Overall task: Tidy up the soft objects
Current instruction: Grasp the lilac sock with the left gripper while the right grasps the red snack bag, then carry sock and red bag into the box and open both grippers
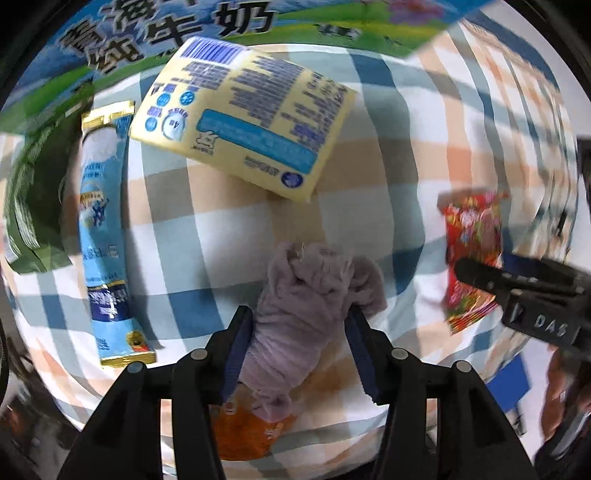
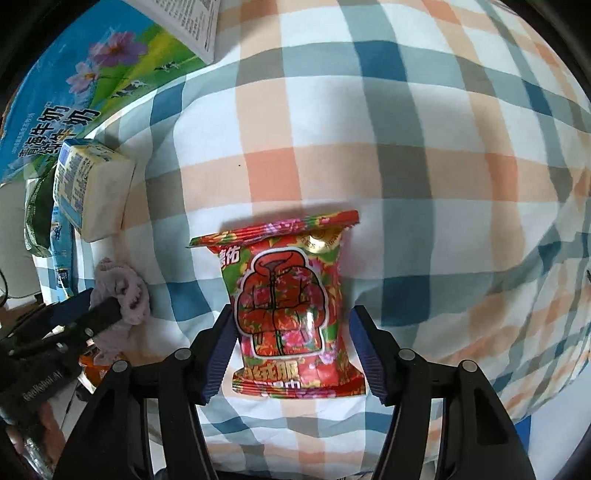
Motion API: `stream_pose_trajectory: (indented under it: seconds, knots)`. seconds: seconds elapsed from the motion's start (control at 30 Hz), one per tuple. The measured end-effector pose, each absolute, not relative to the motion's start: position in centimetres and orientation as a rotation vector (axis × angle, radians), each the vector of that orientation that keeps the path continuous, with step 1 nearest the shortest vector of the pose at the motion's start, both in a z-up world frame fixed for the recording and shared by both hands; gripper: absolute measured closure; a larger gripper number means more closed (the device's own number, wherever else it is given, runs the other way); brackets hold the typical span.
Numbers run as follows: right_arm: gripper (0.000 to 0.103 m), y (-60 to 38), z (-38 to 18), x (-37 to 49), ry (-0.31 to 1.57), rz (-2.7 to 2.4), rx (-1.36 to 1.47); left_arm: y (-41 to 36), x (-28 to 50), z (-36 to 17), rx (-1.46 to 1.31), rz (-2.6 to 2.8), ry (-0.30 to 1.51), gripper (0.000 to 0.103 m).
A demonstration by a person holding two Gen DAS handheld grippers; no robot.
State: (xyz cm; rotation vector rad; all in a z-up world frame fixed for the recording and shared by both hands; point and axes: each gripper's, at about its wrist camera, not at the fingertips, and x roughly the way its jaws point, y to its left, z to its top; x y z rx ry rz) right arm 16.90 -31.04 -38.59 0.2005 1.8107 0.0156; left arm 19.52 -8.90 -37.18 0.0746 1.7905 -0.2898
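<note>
My left gripper (image 1: 299, 314) is shut on a lilac fuzzy cloth (image 1: 306, 306), bunched between the fingers just above the checked cloth (image 1: 207, 229). It also shows in the right wrist view (image 2: 122, 291). My right gripper (image 2: 291, 317) stands around a red floral snack packet (image 2: 288, 306) lying on the checked cloth (image 2: 406, 147); its fingers flank the packet with small gaps, so it looks open. The packet also shows in the left wrist view (image 1: 471, 254).
A yellow tissue pack (image 1: 243, 122) and a long blue sachet (image 1: 107, 236) lie ahead of the left gripper. A blue-green milk carton box (image 1: 166, 33) stands behind. An orange packet (image 1: 243, 432) lies under the left gripper. A green bag (image 1: 33, 206) is at the left.
</note>
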Motion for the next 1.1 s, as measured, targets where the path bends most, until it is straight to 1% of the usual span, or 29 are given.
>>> stream_pose_trajectory:
  seconds: [0.03,0.13,0.17,0.23,0.33,0.4,0.47,0.5,0.53,0.63,0.7,0.8,0.83,0.9,1.0,1.03,1.1]
  knots:
    - [0.039,-31.1,-39.3,17.0,1.812,0.019,0.201,-9.3,19.1,-37.5,0.095,-0.284,1.789,0.054]
    - [0.039,-30.6,-40.7,16.4,1.816,0.039,0.200,-10.1,18.0,-38.2,0.109,-0.249,1.766,0.065]
    - [0.040,-30.4,-40.9,16.0,1.816,0.037,0.195,-11.0,17.1,-38.5,0.070,-0.221,1.763,0.065]
    - [0.052,-28.7,-42.3,14.1,1.806,0.017,0.176,-9.8,16.2,-37.5,-0.066,-0.183,1.756,0.065]
    - [0.053,-28.3,-42.7,12.4,1.810,0.016,0.249,-8.6,15.2,-37.4,-0.227,-0.170,1.743,0.063]
    - [0.053,-27.6,-42.8,11.2,1.806,0.041,0.271,-8.4,14.7,-39.3,-0.266,-0.205,1.794,0.063]
    - [0.052,-27.0,-43.5,10.5,1.816,0.048,0.265,-8.9,14.3,-41.3,-0.189,-0.209,1.816,0.063]
    - [0.052,-27.0,-43.9,10.0,1.819,0.046,0.258,-9.4,14.4,-41.9,-0.163,-0.211,1.808,0.061]
    - [0.051,-27.3,-43.6,10.5,1.822,0.045,0.256,-9.8,14.3,-41.3,-0.145,-0.214,1.799,0.062]
    - [0.051,-26.3,-45.1,11.1,1.831,0.042,0.236,-10.9,13.3,-40.9,-0.089,-0.219,1.775,0.067]
    - [0.052,-25.7,-45.7,10.5,1.829,0.030,0.230,-11.2,12.4,-40.3,-0.077,-0.199,1.747,0.068]
    - [0.054,-24.9,-46.6,9.4,1.817,0.018,0.207,-11.0,11.1,-38.7,-0.106,-0.158,1.706,0.069]
    - [0.054,-25.0,-46.8,10.5,1.817,0.022,0.208,-10.1,11.2,-36.7,-0.115,-0.147,1.695,0.069]
    - [0.055,-24.5,-46.6,9.5,1.806,0.020,0.213,-9.0,10.4,-34.7,-0.156,-0.128,1.651,0.069]
    - [0.055,-24.2,-44.8,8.8,1.770,0.025,0.233,-8.1,8.7,-31.0,-0.203,-0.117,1.584,0.069]
    - [0.055,-23.9,-44.0,8.3,1.751,0.032,0.241,-6.0,7.0,-28.7,-0.213,-0.121,1.557,0.069]
    - [0.055,-23.5,-42.5,7.7,1.713,0.052,0.256,-5.3,6.6,-25.5,-0.238,-0.134,1.505,0.069]
